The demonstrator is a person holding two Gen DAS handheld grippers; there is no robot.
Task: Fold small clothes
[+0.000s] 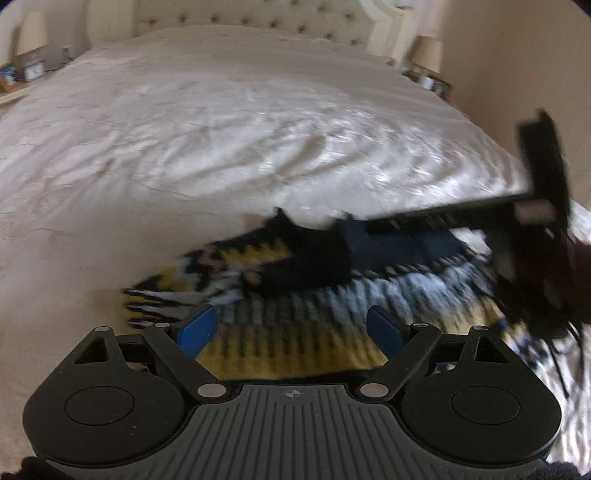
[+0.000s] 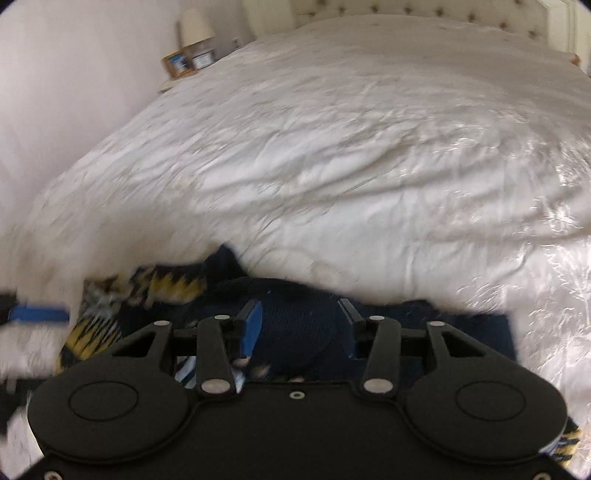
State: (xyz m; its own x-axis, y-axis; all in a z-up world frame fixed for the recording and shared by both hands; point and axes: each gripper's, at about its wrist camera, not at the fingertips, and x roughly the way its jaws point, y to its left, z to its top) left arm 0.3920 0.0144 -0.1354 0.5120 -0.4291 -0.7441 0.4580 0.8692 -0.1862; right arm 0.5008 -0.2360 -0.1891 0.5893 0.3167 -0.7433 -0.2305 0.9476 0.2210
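Note:
A small knitted garment (image 1: 295, 332) in yellow, white, black and navy lies on the near part of a white bed (image 1: 221, 147). My left gripper (image 1: 291, 325) is open just above its yellow and white part, holding nothing. My right gripper (image 2: 301, 321) stands partly open around a bunched navy fold of the garment (image 2: 299, 317); whether its pads press on the cloth is unclear. The right gripper also shows in the left wrist view (image 1: 443, 221) as a blurred black bar over the garment's navy part. The left gripper's blue pad (image 2: 38, 314) shows at the far left of the right wrist view.
The white quilt (image 2: 351, 147) stretches to a tufted headboard (image 1: 258, 18). Nightstands with lamps and framed pictures stand on both sides (image 1: 31, 55) (image 1: 428, 66). A wall (image 2: 74, 92) runs along the bed's left side in the right wrist view.

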